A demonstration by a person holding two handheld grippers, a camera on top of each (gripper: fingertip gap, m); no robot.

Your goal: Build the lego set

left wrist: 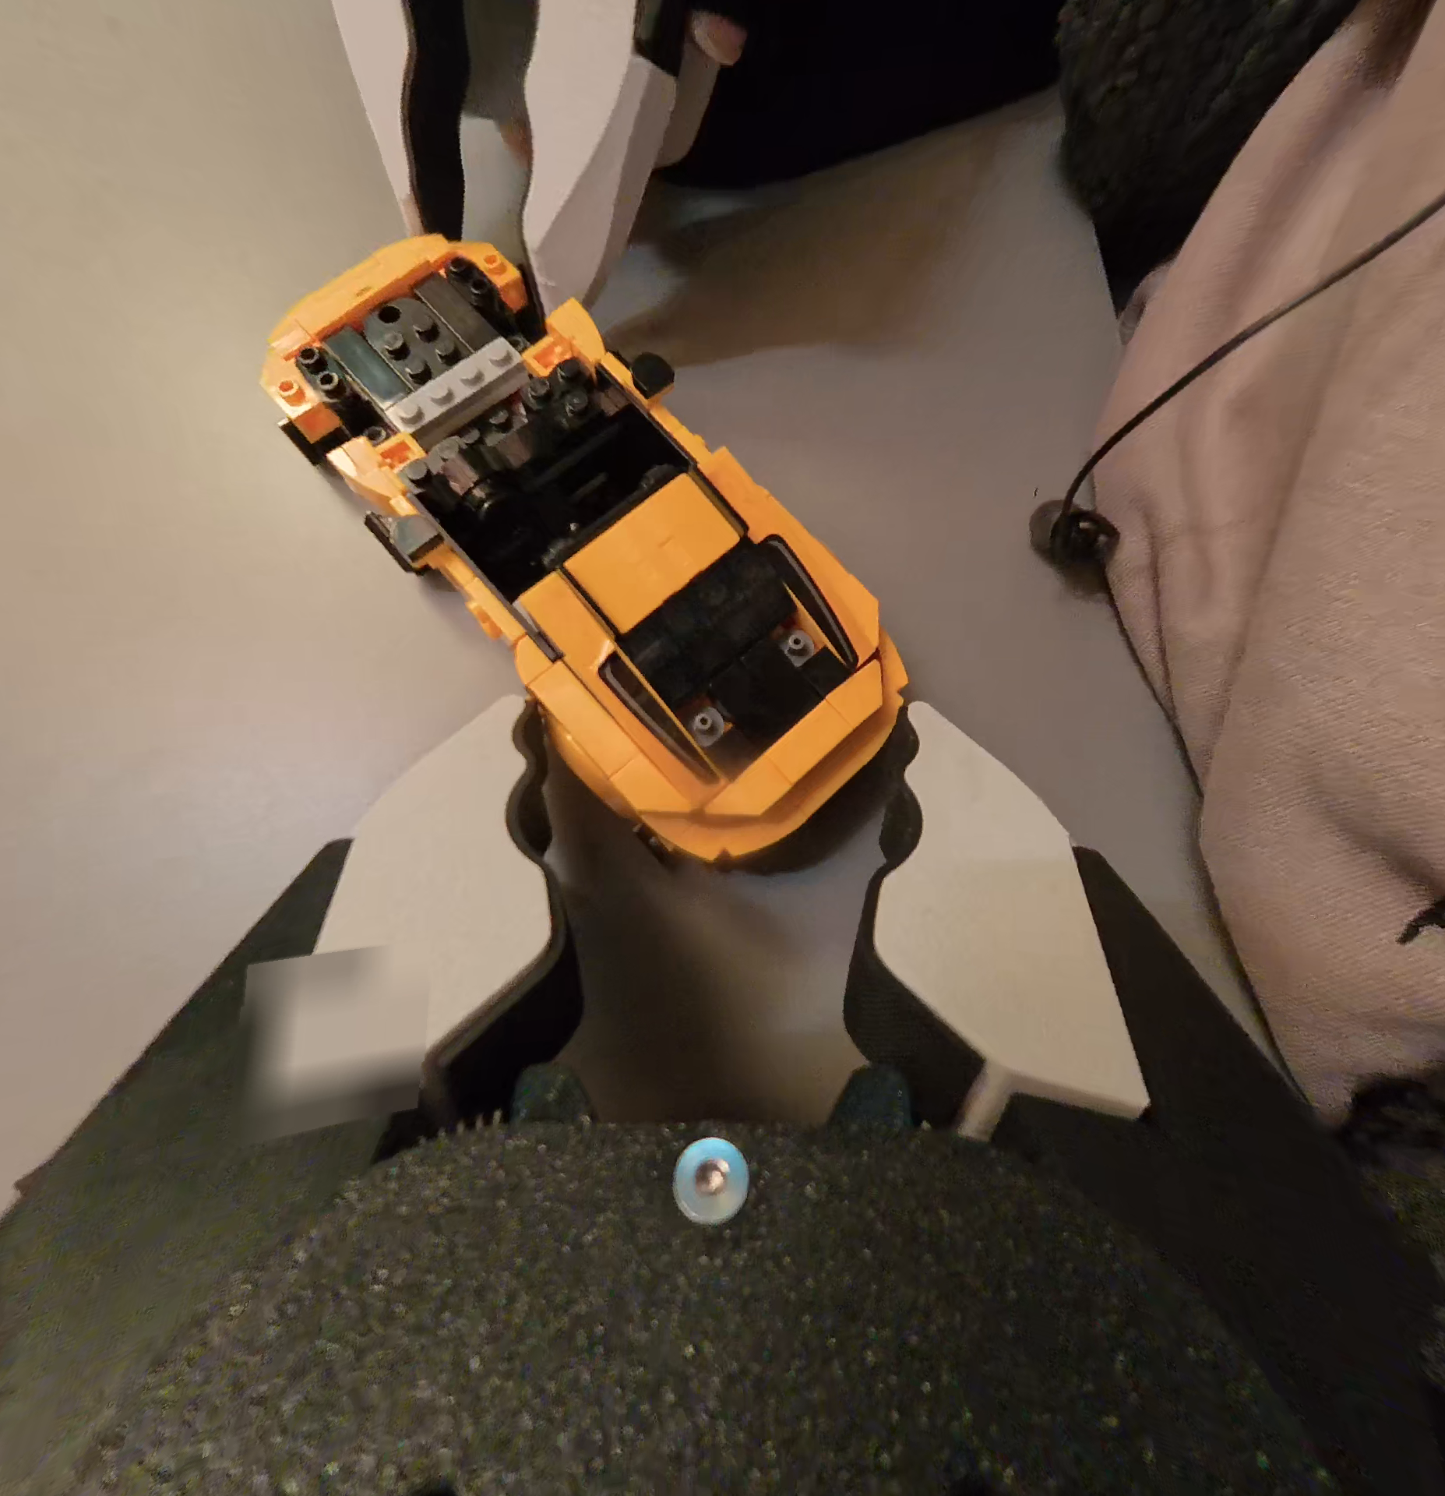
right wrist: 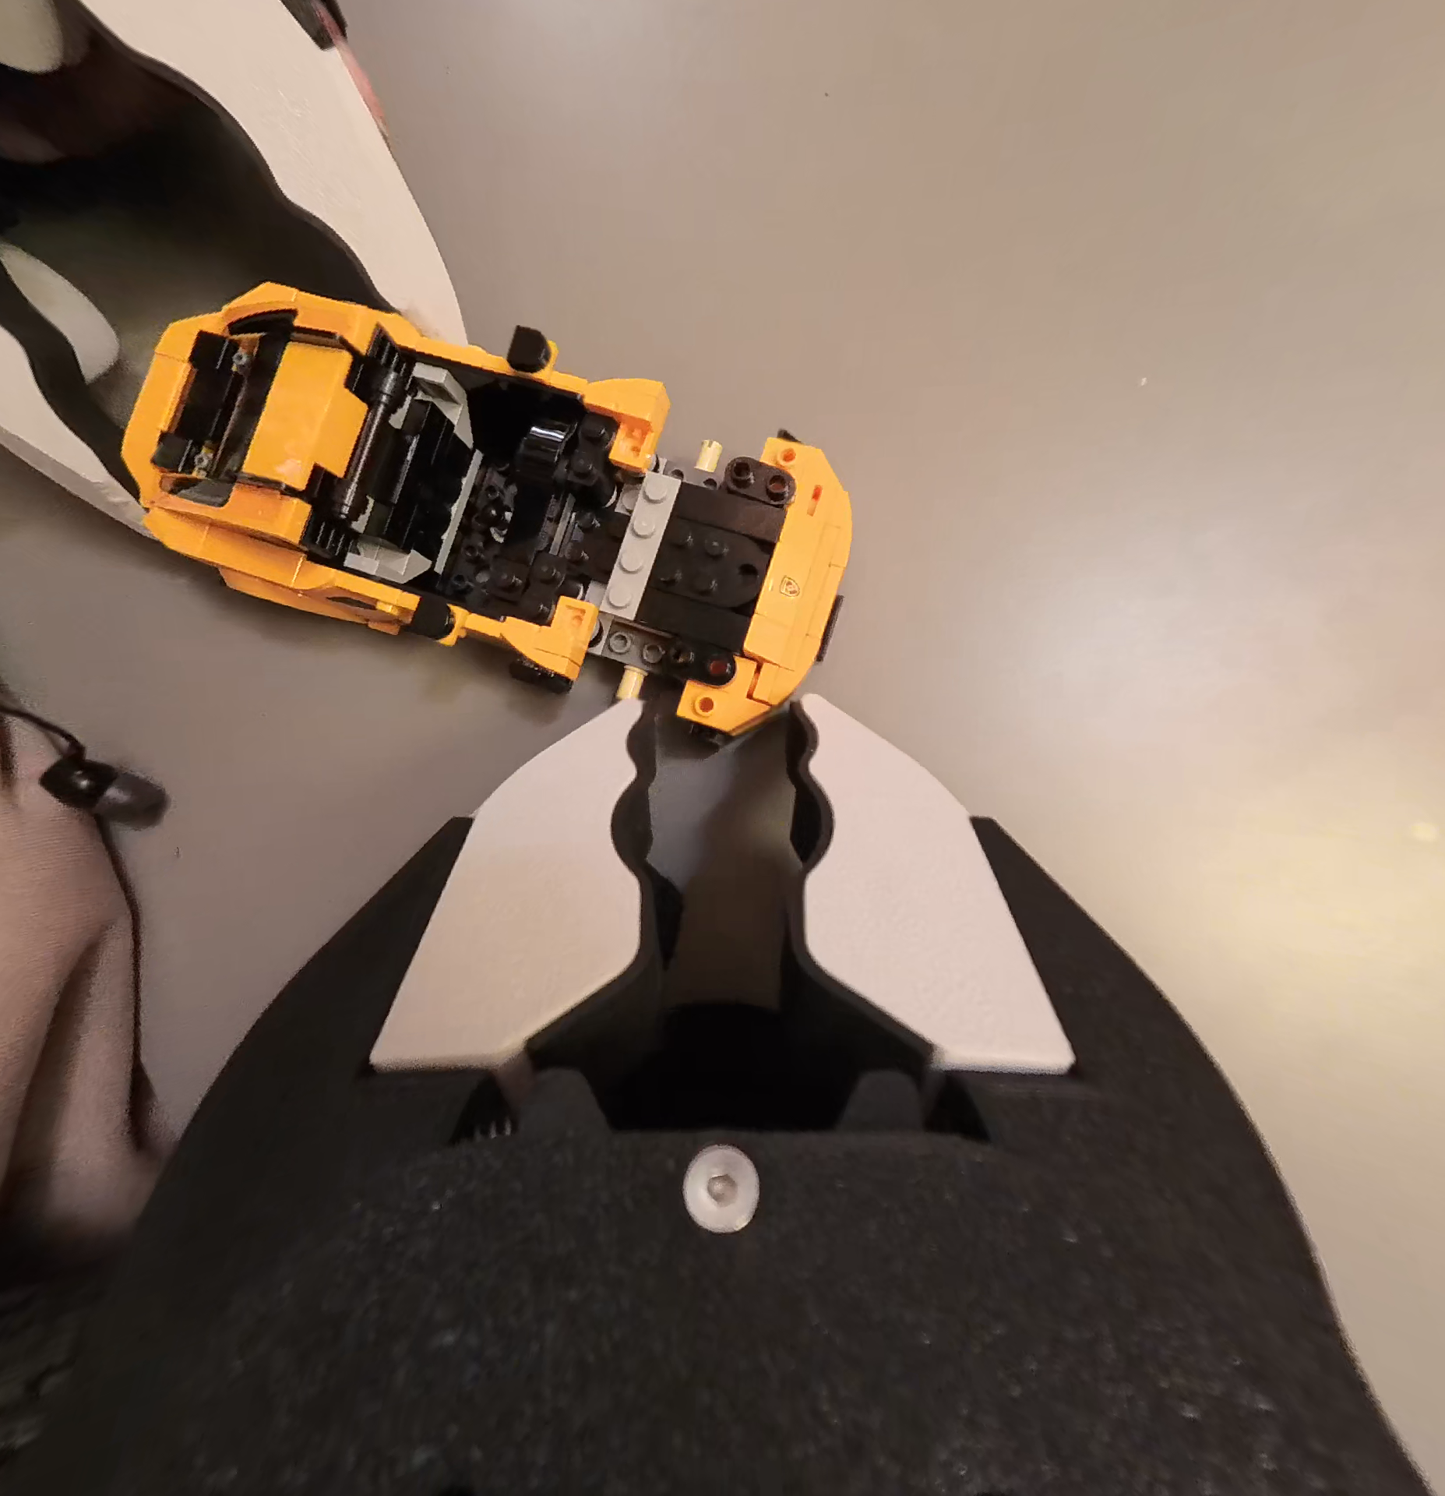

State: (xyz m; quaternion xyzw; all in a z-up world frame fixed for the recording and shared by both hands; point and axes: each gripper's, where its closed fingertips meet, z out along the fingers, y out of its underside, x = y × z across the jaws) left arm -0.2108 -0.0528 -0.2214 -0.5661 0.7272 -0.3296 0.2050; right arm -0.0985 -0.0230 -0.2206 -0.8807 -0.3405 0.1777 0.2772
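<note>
While the orange and black lego car (left wrist: 589, 526) lies on the pale tabletop (left wrist: 136, 567), it is flanked at both ends by the two grippers. In the left wrist view, one end of the car, with orange panels around a black sloped centre, is seen between the spread fingers (left wrist: 460, 826) of the left gripper (left wrist: 715, 769); the fingers are held wide, and the black pads appear to sit just beside the car's corners, though firm contact cannot be told. The same gripper is seen at the upper left of the right wrist view (right wrist: 217, 324), its white fingers lying on either side of that end of the car (right wrist: 492, 518).

The right gripper (right wrist: 719, 712) is shown with its fingers (right wrist: 557, 809) set at a narrow gap, the tips just beside the other end of the car, near an orange corner and a cream pin (right wrist: 630, 686) that sticks out from the side. Nothing is seen gripped between them. In the left wrist view this gripper appears at the top (left wrist: 533, 235), its tips close to the car's far end.

A grey studded plate (right wrist: 642, 550) is seen across the black studded middle of the car, whose roof is open. A pinkish cloth (left wrist: 1310, 567) with a thin black cord (left wrist: 1148, 388) lies on the tabletop beside the car.
</note>
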